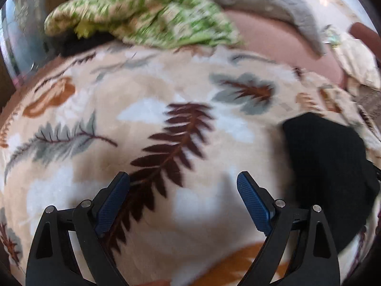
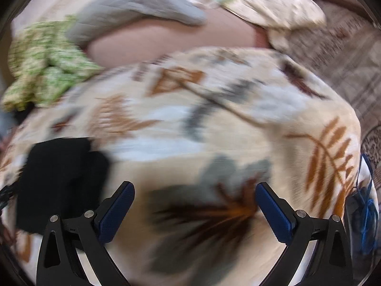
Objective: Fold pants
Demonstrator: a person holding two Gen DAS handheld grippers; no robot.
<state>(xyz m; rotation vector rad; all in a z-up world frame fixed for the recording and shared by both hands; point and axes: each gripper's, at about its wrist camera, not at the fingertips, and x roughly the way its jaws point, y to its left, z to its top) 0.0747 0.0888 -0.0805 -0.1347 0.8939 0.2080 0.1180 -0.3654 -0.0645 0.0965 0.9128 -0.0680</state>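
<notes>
Left wrist view: left gripper (image 1: 183, 178) hangs over the leaf-print blanket (image 1: 166, 100), jaws spread wide with nothing between the blue pads (image 1: 112, 205)
Right wrist view: right gripper (image 2: 195, 189) likewise gaping and empty above the same blanket (image 2: 214, 131); this picture is heavily smeared
Pants: the black garment (image 1: 326, 178) at about 3 o'clock from the left gripper, and (image 2: 62, 181) at about 9 o'clock from the right one — so it lies between the two grippers, bunched or partly folded; blur hides which
Contact: neither claw touches the black cloth; both sit just beside it
Why the jaws are wide: my guess is readiness to pinch a hem or waistband from either side
Why the blanket: it gives a broad, soft, flat bed to fold on
Clutter: green patterned cloth (image 1: 142, 12) at 11 o'clock in the left view, grey pillow (image 1: 273, 4) at 1 o'clock, pink sheet (image 1: 273, 45) under it — all well apart from the pants
Stage: judged not yet underway or between folds — no edge is held
</notes>
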